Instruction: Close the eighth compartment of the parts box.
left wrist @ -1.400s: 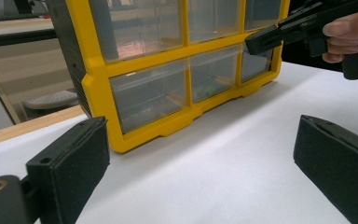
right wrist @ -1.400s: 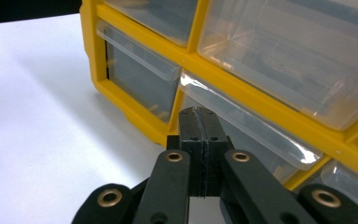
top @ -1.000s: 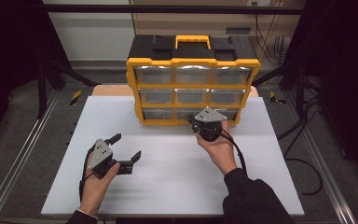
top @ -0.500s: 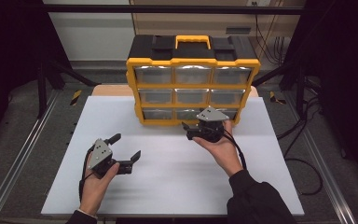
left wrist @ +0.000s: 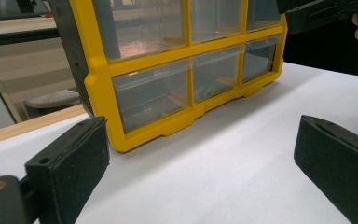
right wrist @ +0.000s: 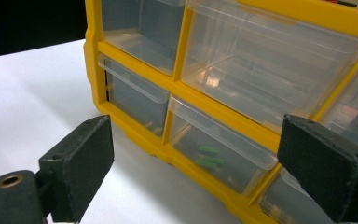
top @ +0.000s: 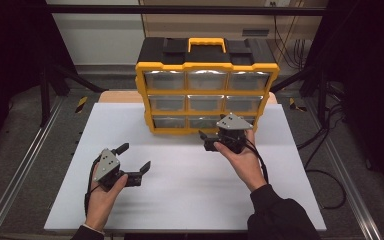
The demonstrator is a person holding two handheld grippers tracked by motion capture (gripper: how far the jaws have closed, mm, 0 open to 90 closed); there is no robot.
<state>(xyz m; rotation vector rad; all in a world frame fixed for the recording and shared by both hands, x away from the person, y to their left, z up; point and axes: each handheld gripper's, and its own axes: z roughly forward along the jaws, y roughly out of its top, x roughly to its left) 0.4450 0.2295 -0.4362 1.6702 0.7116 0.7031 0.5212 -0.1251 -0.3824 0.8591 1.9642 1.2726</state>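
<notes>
High view: a yellow-framed cabinet (top: 207,90) stands upright at the far middle of the white desk (top: 180,200), its long axis running across the desk and its drawer fronts facing the person. It has a black top with a yellow handle (top: 207,44) and three rows of three clear plastic drawers. The right tongs (top: 206,141) hover just in front of the bottom row, near the middle drawer (top: 204,121), pointing left and slightly toward the cabinet; they have just been opening, now stand released and wide, and nothing lies between the pads. A grey three-cornered plate tops them and a cable trails back along the sleeve. The left tongs (top: 132,157) sit well apart, low over the near left of the desk, also spread wide and holding nothing, pointing right and toward the cabinet.

Right gripper view: the frame is smooth moulded plastic, and the drawers are glossy and see-through with a lip along each top edge. In the bottom middle drawer lie a few small green pieces (right wrist: 209,156); what they are is too small to tell. The black pads look matte and finely grained, blocky in shape.

Left gripper view: the cabinet's lower left corner is nearest, its top rows cut off by the frame, and the contents of the drawers are blurred by reflections.
</notes>
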